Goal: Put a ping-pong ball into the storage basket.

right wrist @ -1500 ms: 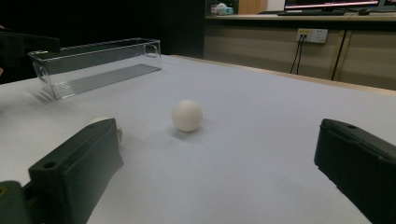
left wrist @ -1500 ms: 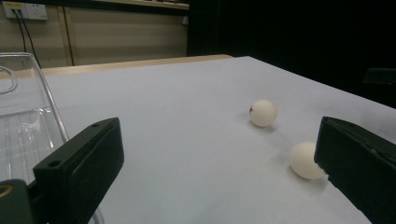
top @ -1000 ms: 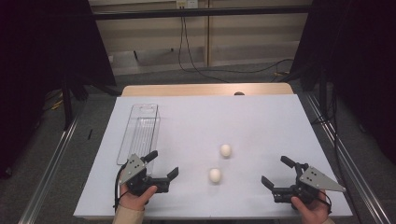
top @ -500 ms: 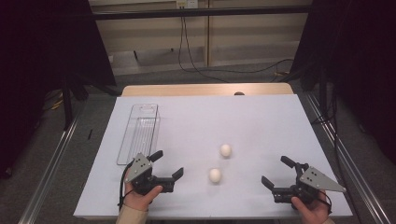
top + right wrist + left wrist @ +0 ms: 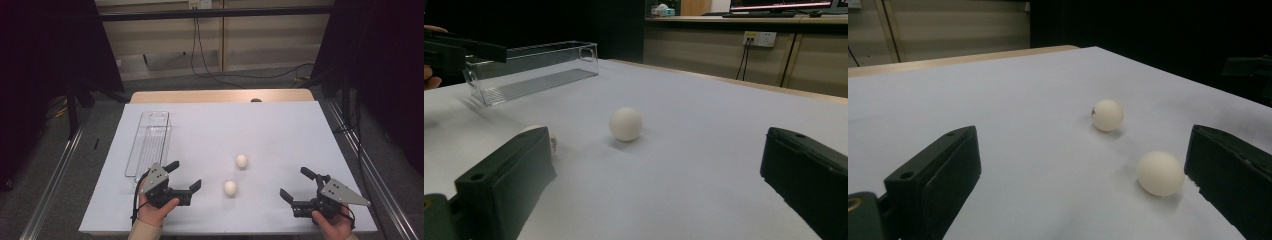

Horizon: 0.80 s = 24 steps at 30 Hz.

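Observation:
Two white balls lie on the white table sheet: a near ball and a far ball. A clear plastic tray lies lengthwise at the left. My left gripper is open, to the left of the near ball, which sits just inside its right jaw in the left gripper view. My right gripper is open with nothing between its jaws, at the table's front right. In the right gripper view the near ball peeks from behind the left jaw.
The table's wooden far edge shows beyond the sheet. Dark curtains flank both sides, and cables run over the floor behind. Metal rails run along the table's left and right sides.
My left gripper has moved right and a little forward toward the near ball. The right gripper and both balls have stayed put.

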Each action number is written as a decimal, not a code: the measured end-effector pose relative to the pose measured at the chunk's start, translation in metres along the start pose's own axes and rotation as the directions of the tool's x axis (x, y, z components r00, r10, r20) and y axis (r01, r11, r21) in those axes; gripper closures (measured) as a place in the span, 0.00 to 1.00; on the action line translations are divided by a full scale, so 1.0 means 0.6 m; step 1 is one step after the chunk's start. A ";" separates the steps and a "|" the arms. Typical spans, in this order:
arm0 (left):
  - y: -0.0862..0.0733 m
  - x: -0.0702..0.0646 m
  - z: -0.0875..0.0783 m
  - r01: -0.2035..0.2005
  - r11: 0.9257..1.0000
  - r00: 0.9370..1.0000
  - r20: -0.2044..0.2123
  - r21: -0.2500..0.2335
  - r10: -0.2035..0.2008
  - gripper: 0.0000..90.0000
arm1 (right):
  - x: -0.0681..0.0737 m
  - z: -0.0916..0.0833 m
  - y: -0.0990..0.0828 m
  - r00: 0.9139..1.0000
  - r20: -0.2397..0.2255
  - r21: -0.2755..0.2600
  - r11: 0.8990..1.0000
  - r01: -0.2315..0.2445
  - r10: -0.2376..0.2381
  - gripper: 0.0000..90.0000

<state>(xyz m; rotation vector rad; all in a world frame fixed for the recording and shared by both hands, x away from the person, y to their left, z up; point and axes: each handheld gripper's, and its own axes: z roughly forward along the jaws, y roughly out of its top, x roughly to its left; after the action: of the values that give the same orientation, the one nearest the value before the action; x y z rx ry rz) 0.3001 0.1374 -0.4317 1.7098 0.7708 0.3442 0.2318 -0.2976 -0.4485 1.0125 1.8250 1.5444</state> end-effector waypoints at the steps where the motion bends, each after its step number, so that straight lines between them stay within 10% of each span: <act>1: 0.000 -0.001 0.001 0.002 1.000 1.000 0.003 -0.001 -0.002 0.02 | 0.000 0.000 0.000 1.000 -0.001 -0.001 1.000 -0.003 0.003 0.00; 24: 0.004 -0.012 0.017 -0.013 1.000 1.000 0.016 0.024 0.013 0.02 | 0.001 0.000 0.001 1.000 -0.003 -0.004 1.000 0.005 -0.005 0.00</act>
<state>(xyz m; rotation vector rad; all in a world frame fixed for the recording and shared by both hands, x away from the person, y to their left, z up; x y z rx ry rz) 0.3018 0.1247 -0.4313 1.7385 0.7557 0.3314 0.2317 -0.2973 -0.4480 1.0038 1.8249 1.5468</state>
